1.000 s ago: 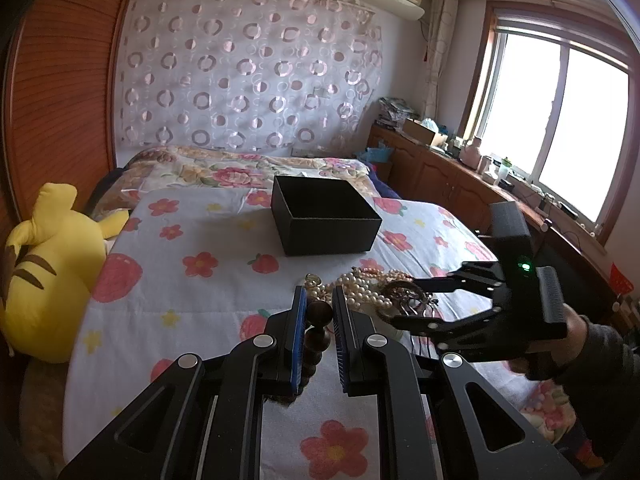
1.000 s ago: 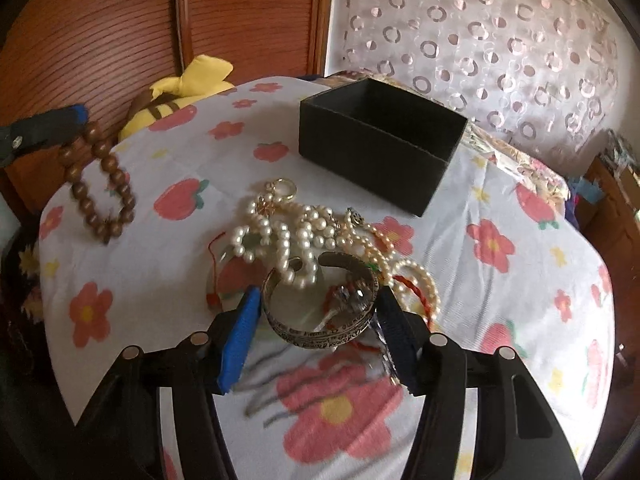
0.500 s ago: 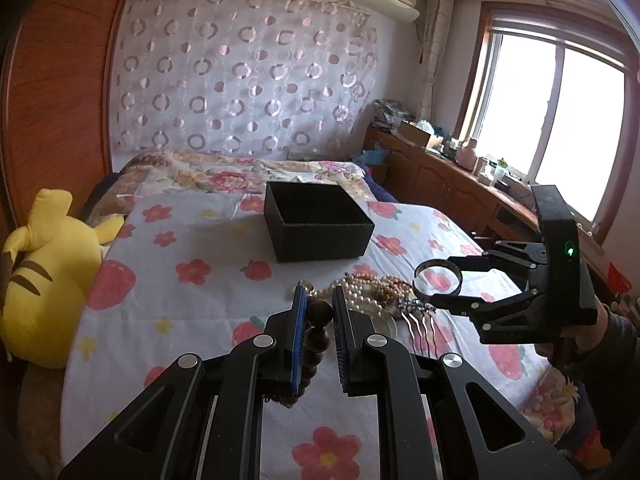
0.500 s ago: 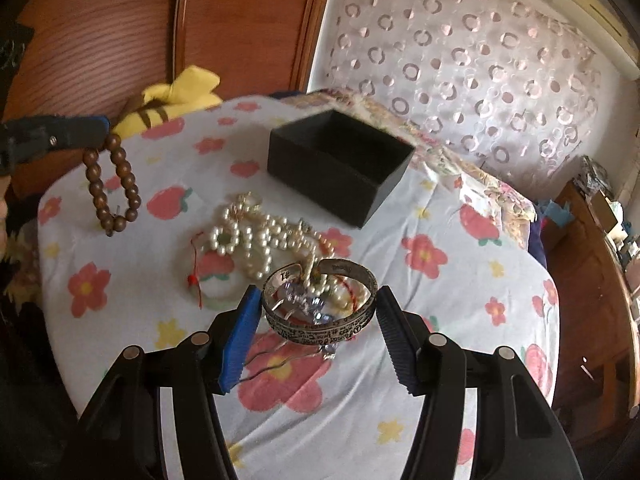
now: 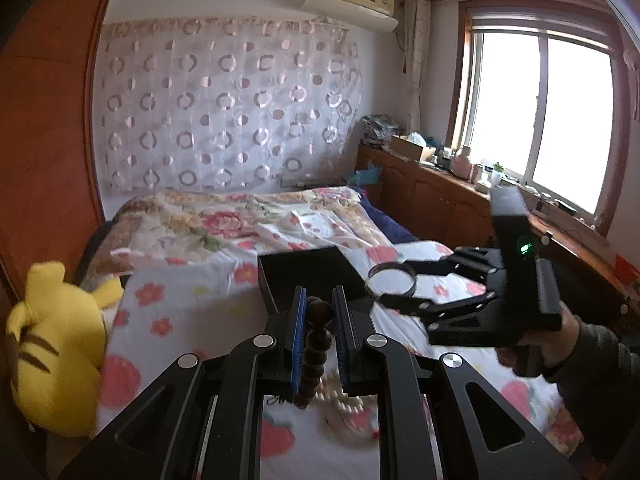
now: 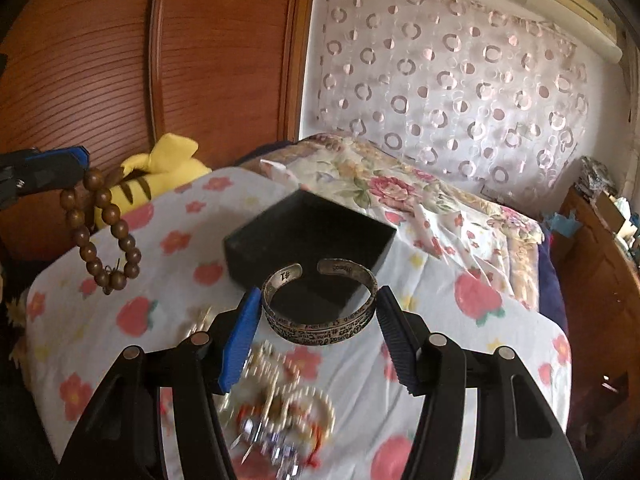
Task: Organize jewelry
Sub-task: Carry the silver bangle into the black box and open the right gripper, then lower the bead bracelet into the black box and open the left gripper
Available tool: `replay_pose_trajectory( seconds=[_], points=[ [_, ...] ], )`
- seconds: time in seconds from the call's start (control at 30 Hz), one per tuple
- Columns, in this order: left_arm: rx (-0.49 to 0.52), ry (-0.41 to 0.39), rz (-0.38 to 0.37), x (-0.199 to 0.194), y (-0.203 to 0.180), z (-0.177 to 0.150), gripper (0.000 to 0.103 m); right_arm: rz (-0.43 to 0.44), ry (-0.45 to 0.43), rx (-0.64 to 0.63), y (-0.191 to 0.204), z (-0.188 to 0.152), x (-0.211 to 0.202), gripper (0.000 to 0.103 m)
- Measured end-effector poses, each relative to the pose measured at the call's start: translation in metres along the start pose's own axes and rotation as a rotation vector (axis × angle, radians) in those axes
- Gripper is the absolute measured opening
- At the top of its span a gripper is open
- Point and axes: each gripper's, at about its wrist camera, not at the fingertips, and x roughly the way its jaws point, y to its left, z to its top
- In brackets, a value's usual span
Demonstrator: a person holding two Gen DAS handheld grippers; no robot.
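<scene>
Above the flowered bedspread (image 6: 460, 340), both grippers carry jewelry in the air, near the open black cardboard box (image 6: 308, 236).

Left gripper (image 5: 318, 320), nearly closed, pinches a dark brown wooden bead bracelet (image 6: 100, 232) by one bead; the loop hangs limp and looks light, likely to swing. Right gripper (image 6: 316, 312), jaws wide, clamps an engraved silver-grey metal cuff bangle (image 6: 320, 304) across its sides: rigid, smooth, probably slippery, its gap facing the box. Pearl strands (image 6: 280, 392) lie heaped below.
</scene>
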Motion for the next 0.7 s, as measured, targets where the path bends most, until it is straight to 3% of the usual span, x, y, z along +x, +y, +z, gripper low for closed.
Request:
replay_pose_trajectory(
  seconds=[0.27, 0.53, 0.7],
  points=[
    [-0.002, -0.001, 0.015, 0.035, 0.016, 0.036, 0.012, 0.045, 0.038, 0.022, -0.018, 0.018, 0.052, 0.062],
    [-0.014, 0.028, 0.015, 0.08, 0.029, 0.061, 0.012, 0.089, 0.056, 0.008, -0.017, 0.021, 0.073, 0.063],
    [-0.011, 0.048, 0.0, 0.105, 0.028, 0.069, 0.012, 0.108, 0.035, 0.007, -0.018, 0.023, 0.068, 0.078]
  ],
)
